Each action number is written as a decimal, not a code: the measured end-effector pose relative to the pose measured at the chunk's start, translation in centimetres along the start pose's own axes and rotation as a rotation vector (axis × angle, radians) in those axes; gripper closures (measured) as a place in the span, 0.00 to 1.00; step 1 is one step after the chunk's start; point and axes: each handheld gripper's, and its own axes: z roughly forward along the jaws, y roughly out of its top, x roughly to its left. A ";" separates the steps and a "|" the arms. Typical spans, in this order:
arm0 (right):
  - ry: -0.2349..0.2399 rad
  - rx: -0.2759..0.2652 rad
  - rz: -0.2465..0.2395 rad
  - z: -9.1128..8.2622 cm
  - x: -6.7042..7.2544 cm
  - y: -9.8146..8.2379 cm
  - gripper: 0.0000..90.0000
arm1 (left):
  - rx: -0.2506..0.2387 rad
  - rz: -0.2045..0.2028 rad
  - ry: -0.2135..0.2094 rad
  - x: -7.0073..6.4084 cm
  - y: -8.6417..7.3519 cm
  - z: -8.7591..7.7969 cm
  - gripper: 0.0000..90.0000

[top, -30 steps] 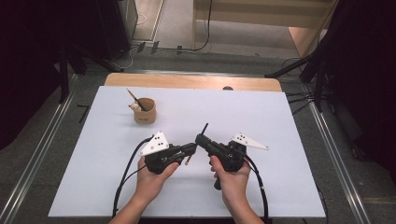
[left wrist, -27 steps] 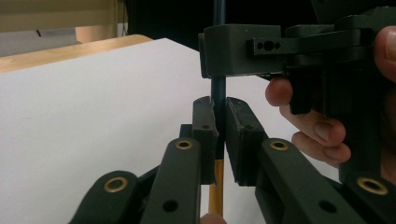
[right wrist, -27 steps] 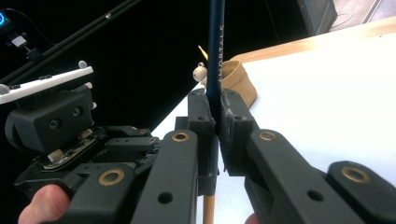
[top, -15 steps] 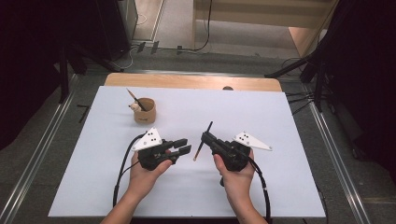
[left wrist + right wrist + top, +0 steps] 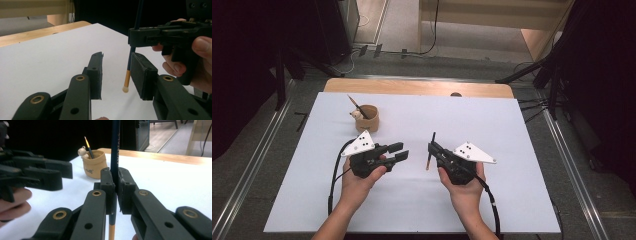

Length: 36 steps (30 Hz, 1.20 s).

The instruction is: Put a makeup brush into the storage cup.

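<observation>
Nearby, right gripper (image 5: 432, 150) fingers clamp a pencil (image 5: 430, 151); left gripper (image 5: 398, 151) fingers, just opening, hold nothing, cup (image 5: 367, 119) beyond.

A lab-like recording room: dark curtains (image 5: 252, 60), floor rails (image 5: 252, 175), cables (image 5: 532, 107) around a white-topped table (image 5: 512, 200).

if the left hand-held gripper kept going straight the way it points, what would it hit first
Probably the pencil clamped in the right hand-held gripper; the left hand-held gripper points at it with jaws open, though depth is unclear.
</observation>
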 end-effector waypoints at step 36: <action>-0.093 0.200 -0.545 1.7 3.4 -0.3 0.95 | 0.114 0.032 0.001 -0.8 2.2 -0.9 0.78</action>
